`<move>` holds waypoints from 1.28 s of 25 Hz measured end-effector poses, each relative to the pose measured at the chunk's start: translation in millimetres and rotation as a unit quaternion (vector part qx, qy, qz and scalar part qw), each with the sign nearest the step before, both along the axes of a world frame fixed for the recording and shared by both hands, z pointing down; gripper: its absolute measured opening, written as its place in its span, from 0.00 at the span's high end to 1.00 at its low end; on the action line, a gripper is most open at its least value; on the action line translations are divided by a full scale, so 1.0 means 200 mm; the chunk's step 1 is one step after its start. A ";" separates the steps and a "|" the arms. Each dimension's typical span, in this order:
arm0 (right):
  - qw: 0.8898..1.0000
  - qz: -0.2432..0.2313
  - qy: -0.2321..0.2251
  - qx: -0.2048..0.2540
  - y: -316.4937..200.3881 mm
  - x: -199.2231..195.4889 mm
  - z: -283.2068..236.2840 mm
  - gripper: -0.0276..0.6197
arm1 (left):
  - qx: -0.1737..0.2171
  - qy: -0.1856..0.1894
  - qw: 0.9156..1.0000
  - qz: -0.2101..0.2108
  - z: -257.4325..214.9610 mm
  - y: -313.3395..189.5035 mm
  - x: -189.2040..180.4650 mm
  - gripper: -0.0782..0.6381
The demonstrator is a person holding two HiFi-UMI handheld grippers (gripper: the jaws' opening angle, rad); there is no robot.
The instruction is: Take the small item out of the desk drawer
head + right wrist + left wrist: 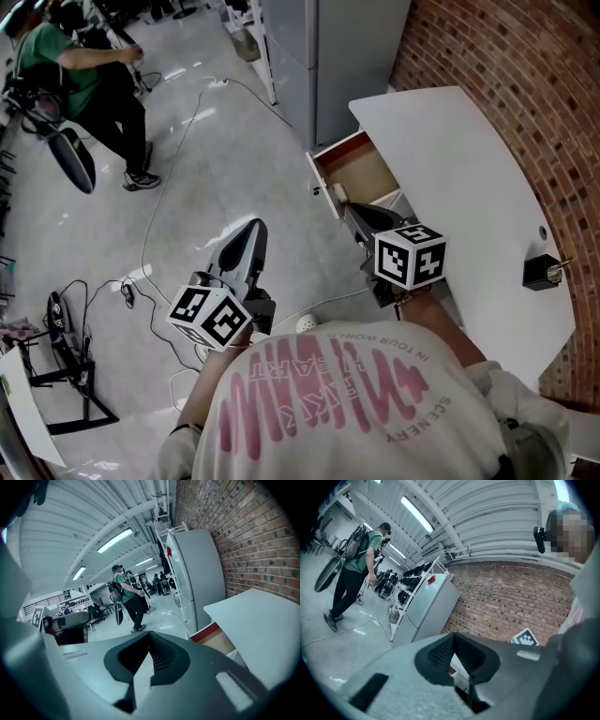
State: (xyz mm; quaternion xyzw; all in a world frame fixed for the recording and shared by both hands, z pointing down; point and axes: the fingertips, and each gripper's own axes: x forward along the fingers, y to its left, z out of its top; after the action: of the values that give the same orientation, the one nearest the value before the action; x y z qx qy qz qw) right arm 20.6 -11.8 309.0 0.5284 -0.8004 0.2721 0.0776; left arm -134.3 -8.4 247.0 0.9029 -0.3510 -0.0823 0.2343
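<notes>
The desk drawer (361, 172) stands pulled out from the white desk (469, 187), and its wooden bottom shows. A small pale item (339, 194) lies at the drawer's near front corner. My right gripper (354, 213) hovers just behind that corner, jaws shut with nothing between them. In the right gripper view the shut right gripper (149, 641) points past the drawer (216, 639). My left gripper (246, 246) is held over the floor to the drawer's left, shut and empty. In the left gripper view the left gripper (453, 641) faces the brick wall (506, 602).
A small black box (540, 272) sits near the desk's right edge. A grey cabinet (323, 56) stands behind the drawer. A person in a green shirt (80, 70) stands far left. Cables (159, 216) and a black stand (66, 361) lie on the floor.
</notes>
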 end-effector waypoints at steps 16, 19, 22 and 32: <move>0.996 0.057 0.027 -0.056 -0.16 0.07 0.30 0.87 | -0.017 0.011 1.000 0.005 0.12 -0.23 -0.12 0.88; 0.995 0.061 0.027 -0.069 -0.16 0.08 0.35 0.86 | -0.023 0.014 1.000 0.001 0.13 -0.25 -0.14 0.88; 0.994 0.064 0.032 -0.082 -0.16 0.09 0.41 0.86 | -0.025 0.015 1.000 -0.001 0.12 -0.28 -0.16 0.88; 0.990 0.071 0.024 -0.124 -0.14 0.16 0.57 0.81 | -0.049 0.010 0.999 0.007 0.22 -0.30 -0.09 0.88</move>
State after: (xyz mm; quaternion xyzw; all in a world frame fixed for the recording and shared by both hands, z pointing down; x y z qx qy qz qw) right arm 52.3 -40.7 423.6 0.5762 -0.7193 0.3611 0.1418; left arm -151.5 -68.1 290.8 0.8920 -0.3456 -0.0724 0.2824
